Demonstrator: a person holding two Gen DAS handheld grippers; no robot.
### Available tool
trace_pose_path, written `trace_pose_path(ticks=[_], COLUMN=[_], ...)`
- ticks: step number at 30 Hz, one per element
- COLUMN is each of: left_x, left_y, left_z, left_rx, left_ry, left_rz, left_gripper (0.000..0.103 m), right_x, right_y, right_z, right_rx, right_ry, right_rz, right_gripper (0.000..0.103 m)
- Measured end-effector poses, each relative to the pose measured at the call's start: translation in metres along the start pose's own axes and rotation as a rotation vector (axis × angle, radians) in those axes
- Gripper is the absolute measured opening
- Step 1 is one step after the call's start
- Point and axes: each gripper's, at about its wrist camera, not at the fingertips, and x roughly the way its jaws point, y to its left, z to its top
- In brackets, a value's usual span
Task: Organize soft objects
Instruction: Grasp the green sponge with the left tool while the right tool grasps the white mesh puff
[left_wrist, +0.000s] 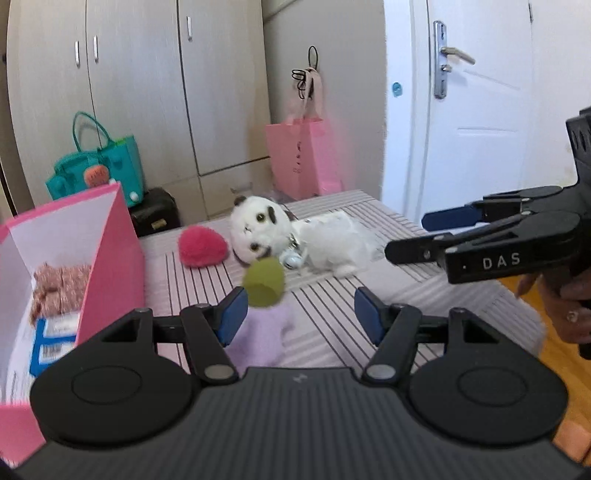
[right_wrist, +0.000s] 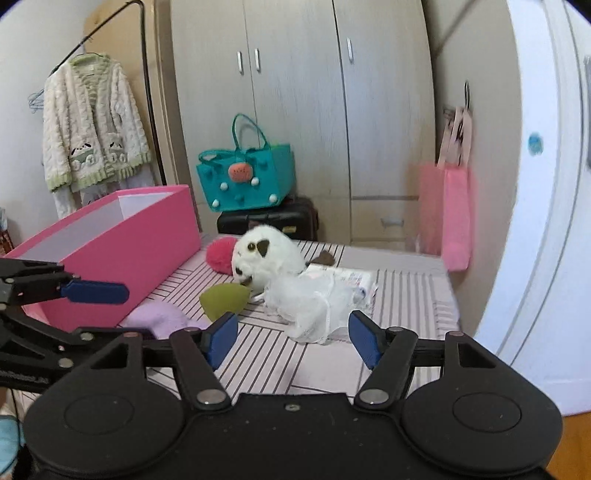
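Observation:
On the striped bed cover (left_wrist: 332, 317) lie a white plush dog (left_wrist: 266, 229) (right_wrist: 273, 254), a red fluffy ball (left_wrist: 202, 246) (right_wrist: 221, 254), an olive soft piece (left_wrist: 264, 282) (right_wrist: 223, 301), a lilac soft item (left_wrist: 262, 332) (right_wrist: 159, 317) and a white gauzy cloth (right_wrist: 317, 306). An open pink box (left_wrist: 110, 240) (right_wrist: 122, 251) stands at the left and holds a floral cloth (left_wrist: 59, 288). My left gripper (left_wrist: 301, 314) (right_wrist: 110, 312) hovers open over the lilac item, just short of the olive piece. My right gripper (right_wrist: 291, 339) (left_wrist: 406, 236) is open, near the gauzy cloth and the dog's body.
Behind the bed, a teal bag (right_wrist: 245, 181) sits on a black case (right_wrist: 269, 221) before the wardrobe (right_wrist: 295, 92). A pink paper bag (left_wrist: 301, 155) hangs by the white door (left_wrist: 480, 110). A cardigan (right_wrist: 92, 125) hangs on a rack. A hand (left_wrist: 565, 295) holds the right gripper.

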Motion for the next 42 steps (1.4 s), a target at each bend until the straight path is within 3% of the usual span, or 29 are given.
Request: trace_pose_path(ticks=[6, 11, 18, 24, 29, 37, 42], left_x=[0.031, 0.061, 0.089, 0.102, 0.109, 0.111, 0.107], left_y=[-0.007, -0.002, 0.005, 0.018, 0.024, 0.027, 0.028], left_z=[0.013, 0.021, 0.015, 0.012, 0.006, 0.003, 0.002], left_rx=[0.076, 0.031, 0.009, -0.085, -0.153, -0.184, -0.186], left_ry=[-0.011, 0.027, 0.064, 0.121, 0.136, 0.128, 0.1], left_rz=[0.08, 0.072, 0.153, 0.093, 0.088, 0.073, 0.067], left_gripper=[0.063, 0.062, 0.059, 0.052, 0.042, 0.039, 0.037], right_x=[0.03, 0.05, 0.079, 0.097, 0.104, 0.097, 0.09], right_y=[-0.012, -0.023, -0.027, -0.026, -0.029, -0.024, -0.016], right_z=[0.005, 0.01, 0.013, 0.012, 0.004, -0.001, -0.003], right_rx=[0.021, 0.092, 0.12, 0.14, 0.2, 0.185, 0.129], right_ry=[0.005, -0.001, 0.03, 0.065, 0.106, 0.071, 0.049], right_rz=[0.001, 0.001, -0.013, -0.063, -0.01, -0.005, -0.033], right_gripper=[0.071, 0.072, 0.074, 0.085, 0.086, 0.085, 0.05])
